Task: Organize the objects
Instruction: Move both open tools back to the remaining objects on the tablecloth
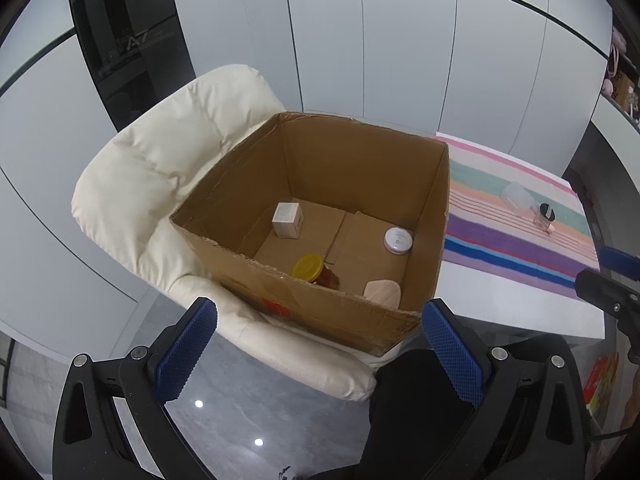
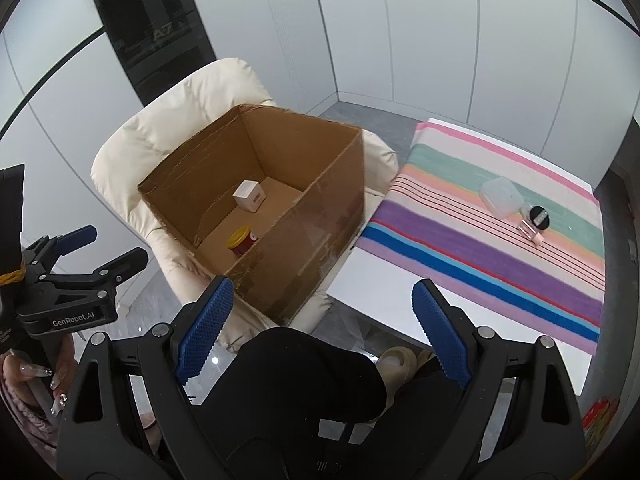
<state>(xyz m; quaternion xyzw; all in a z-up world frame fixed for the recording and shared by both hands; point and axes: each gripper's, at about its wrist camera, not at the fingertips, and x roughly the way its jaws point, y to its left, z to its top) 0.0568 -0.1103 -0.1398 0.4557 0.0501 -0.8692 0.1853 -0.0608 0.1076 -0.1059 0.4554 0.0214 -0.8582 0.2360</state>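
An open cardboard box (image 1: 224, 184) sits on a cream chair (image 1: 160, 152). In it lie a white cube box (image 1: 287, 220), a yellow-lidded jar (image 1: 310, 269), a round white tin (image 1: 398, 239) and a beige pouch (image 1: 382, 293). On the striped cloth (image 2: 480, 248) lie a clear plastic case (image 2: 502, 197) and a small black-capped glass bottle (image 2: 534, 220). My left gripper (image 1: 320, 348) is open and empty, just before the box's near wall. My right gripper (image 2: 320, 320) is open and empty, between box (image 2: 312, 216) and table. The left gripper also shows in the right wrist view (image 2: 104, 248).
The white table (image 2: 360, 292) stands right of the chair, the cloth over its far part. Grey wall panels and a dark glass cabinet (image 2: 156, 32) are behind. The person's dark-clothed knee (image 2: 296, 368) is below the grippers. Shelves with items (image 1: 624, 80) are far right.
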